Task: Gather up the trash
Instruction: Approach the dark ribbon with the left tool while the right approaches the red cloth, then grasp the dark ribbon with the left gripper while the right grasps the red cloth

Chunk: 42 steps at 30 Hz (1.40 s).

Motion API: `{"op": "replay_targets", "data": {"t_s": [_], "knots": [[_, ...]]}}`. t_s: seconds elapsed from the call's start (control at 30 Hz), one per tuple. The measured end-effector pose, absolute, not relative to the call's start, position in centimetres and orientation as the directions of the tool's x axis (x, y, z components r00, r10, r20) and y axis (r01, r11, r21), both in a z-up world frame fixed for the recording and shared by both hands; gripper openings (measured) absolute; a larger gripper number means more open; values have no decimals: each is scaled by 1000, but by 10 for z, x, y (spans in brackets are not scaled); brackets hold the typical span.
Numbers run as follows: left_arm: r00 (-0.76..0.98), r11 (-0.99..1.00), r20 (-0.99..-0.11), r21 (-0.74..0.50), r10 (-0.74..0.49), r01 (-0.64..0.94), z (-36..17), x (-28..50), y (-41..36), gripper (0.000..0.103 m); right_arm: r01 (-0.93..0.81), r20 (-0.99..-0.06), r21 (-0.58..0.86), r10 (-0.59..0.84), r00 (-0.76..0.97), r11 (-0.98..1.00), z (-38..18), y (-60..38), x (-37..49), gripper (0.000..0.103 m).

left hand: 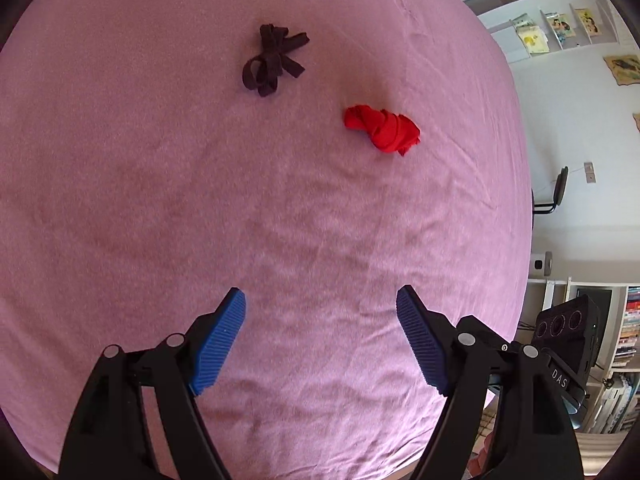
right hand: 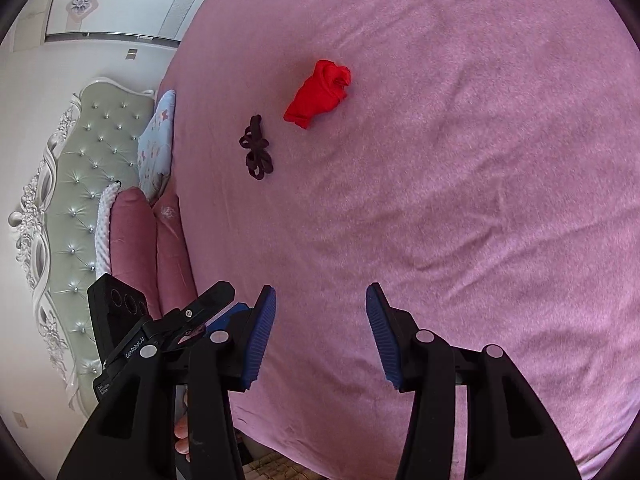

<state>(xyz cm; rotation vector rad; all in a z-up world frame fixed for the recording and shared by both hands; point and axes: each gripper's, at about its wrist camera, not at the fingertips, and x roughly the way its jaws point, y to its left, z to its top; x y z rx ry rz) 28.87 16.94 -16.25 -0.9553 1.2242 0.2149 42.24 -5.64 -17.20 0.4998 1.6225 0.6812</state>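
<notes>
Two scraps lie on a pink bed sheet: a knotted dark brown strip bundle and a crumpled red cloth. In the right wrist view the dark bundle lies left of the red cloth on the same sheet. My left gripper hovers over the sheet well short of both scraps, open, nothing between its blue pads. My right gripper is also open and empty, with the scraps far ahead. The left gripper's body shows at the right view's lower left.
A tufted grey-green headboard and pillows bound the bed on the right view's left. In the left view, past the bed's edge, stand a white wall, a chair and bookshelves. The right gripper's body is at lower right.
</notes>
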Motion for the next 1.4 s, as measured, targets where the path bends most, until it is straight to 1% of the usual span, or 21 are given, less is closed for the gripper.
{"op": "replay_targets", "data": {"t_s": [0.27,0.6,0.7,0.9,0.93,1.0,1.03,1.07,1.1,1.13,1.17,1.2,1.23,1.27,1.3,1.4], "knots": [[359,598,-887,-461,-290,-656,-187,333,227,77,-50,-741,663,645,-188,747,-208,-5,478,47],[353,591,-895,-445,-272,-673,-224,399,267,77,5,-723,676,666,-183,736,-243,31,539,48],[344,593,-902,-432,-262,-680,-234,416,275,77,41,-729,664,658,-188,747,-255,35,552,52],[327,576,-908,-419,-262,-702,-255,441,290,77,68,-728,658,656,-198,750,-273,46,566,53],[323,572,-909,-416,-262,-706,-259,444,291,76,76,-729,654,654,-202,752,-276,47,567,54],[301,575,-920,-392,-251,-719,-265,449,290,68,80,-738,640,640,-212,764,-282,51,567,55],[289,580,-927,-375,-239,-723,-266,451,289,66,78,-742,636,636,-212,768,-283,52,567,54],[279,590,-933,-359,-226,-723,-266,453,287,62,74,-746,633,632,-210,771,-283,52,567,52],[267,604,-941,-339,-210,-721,-265,454,285,55,60,-754,626,623,-206,777,-282,54,566,44],[256,619,-946,-323,-197,-716,-265,456,283,52,37,-766,617,611,-202,786,-280,57,566,40],[252,631,-949,-316,-191,-708,-264,457,281,47,14,-773,612,602,-202,791,-279,60,565,38],[248,640,-951,-309,-187,-703,-263,455,281,40,-2,-779,607,595,-198,795,-278,60,563,35],[246,644,-951,-307,-186,-701,-263,456,280,36,-12,-782,606,593,-192,796,-277,59,562,34],[252,643,-947,-319,-197,-696,-263,454,280,27,-18,-783,606,593,-189,795,-276,58,560,33],[260,638,-942,-335,-212,-694,-263,451,282,23,-22,-784,606,593,-183,795,-275,57,558,32],[285,626,-927,-375,-243,-684,-259,440,279,21,-26,-782,610,597,-178,792,-272,51,551,31]]}}
